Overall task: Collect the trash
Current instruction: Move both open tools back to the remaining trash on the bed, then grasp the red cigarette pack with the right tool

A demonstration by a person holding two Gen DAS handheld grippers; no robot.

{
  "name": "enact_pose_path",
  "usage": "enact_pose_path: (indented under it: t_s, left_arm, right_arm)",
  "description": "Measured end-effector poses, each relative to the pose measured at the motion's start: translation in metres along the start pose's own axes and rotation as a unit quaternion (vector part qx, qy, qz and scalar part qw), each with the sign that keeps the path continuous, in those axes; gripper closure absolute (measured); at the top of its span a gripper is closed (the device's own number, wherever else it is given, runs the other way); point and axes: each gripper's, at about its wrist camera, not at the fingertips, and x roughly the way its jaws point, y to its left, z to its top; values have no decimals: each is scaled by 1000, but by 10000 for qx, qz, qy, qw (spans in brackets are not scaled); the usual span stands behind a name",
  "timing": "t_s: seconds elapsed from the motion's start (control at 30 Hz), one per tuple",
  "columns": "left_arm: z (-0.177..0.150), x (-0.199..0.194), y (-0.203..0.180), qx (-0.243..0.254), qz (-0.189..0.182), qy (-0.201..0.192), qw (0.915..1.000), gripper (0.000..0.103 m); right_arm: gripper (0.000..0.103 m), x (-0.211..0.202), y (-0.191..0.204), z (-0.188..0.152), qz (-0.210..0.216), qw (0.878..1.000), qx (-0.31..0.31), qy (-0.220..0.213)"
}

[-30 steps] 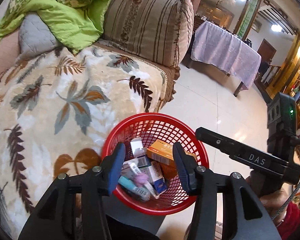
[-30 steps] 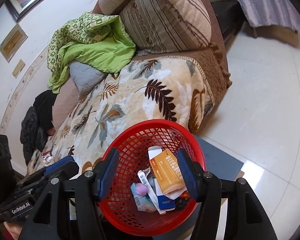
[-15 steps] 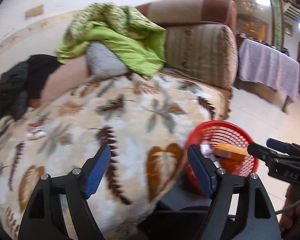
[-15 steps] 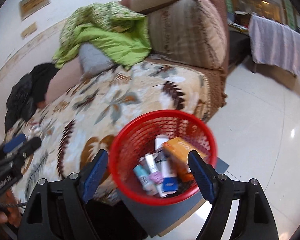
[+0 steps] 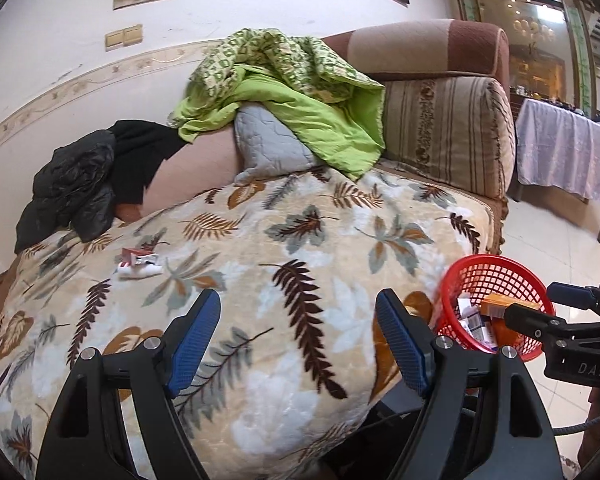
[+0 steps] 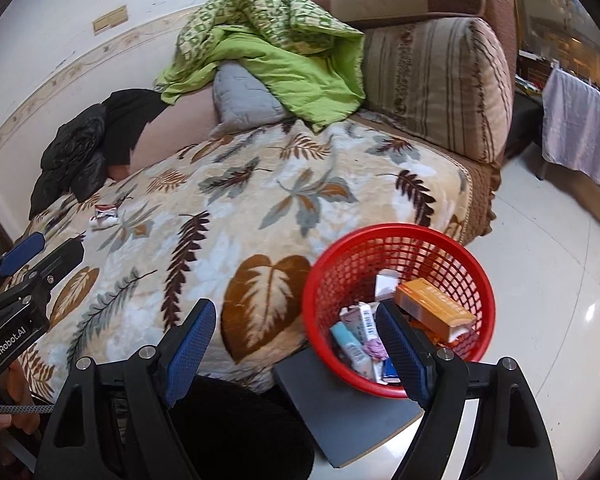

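Red basket (image 6: pixel 398 256) beside blanket edge (image 6: pixel 466 184); both hand-held grippers (image 5: pixel 297 338) (image 6: pixel 295 346) gape empty.

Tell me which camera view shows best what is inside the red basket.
The right wrist view. It looks down into the red basket, so the orange box and the other packages show. In the left wrist view the basket sits at the right edge, partly hidden by the right gripper.

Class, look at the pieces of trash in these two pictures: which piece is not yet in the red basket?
The crumpled red-and-white wrapper lying on the leaf-print blanket, near the black jacket. The others, such as the orange box, already sit inside the basket.
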Motion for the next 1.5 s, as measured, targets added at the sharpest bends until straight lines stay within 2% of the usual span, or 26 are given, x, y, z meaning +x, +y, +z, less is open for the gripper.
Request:
enact_pose_path:
  t_s: [0.37,0.5,0.63,0.73,0.87,0.93,1.0,1.1,1.17,1.23,1.37,1.5]
  left_arm:
    - [-5,2,38,-349,199,47,9992,24]
    - [-8,9,61,-546,297,152,9980,24]
    - [-12,19,105,-1022,420,246,9936,24]
    - [-16,29,146,-1376,677,312,9877,24]
    - [-27,48,206,-1959,1002,487,9743,25]
    - [-36,61,241,-2319,1152,597,9640,33]
    - [-45,71,266,-2627,1124,668,9560,44]
    - [-62,90,300,-3063,1111,882,9413,53]
    - [-67,94,309,-3273,1001,920,9351,55]
    - [-71,96,316,-3369,1006,890,9319,55]
    - [-79,105,324,-3400,1026,1074,9286,55]
    - [-84,113,327,-3383,958,1221,9282,55]
  right_arm:
    - [17,9,41,16,256,9989,-385,-55]
    - [17,21,64,25,555,9962,-665,-28]
    - [17,40,95,35,1053,9897,-956,131]
    - [18,56,119,43,1406,9830,-1141,297]
    - [21,82,162,60,1878,9711,-1387,503]
    - [21,95,186,70,2128,9638,-1501,577]
    - [21,114,215,81,2375,9539,-1691,712]
    - [21,147,260,98,2711,9383,-1939,925]
    - [21,176,289,110,2820,9321,-1989,1097]
    - [21,204,316,121,2925,9254,-2054,1261]
    - [21,261,361,141,2917,9207,-2155,1444]
    - [21,316,389,158,2814,9233,-2101,1554]
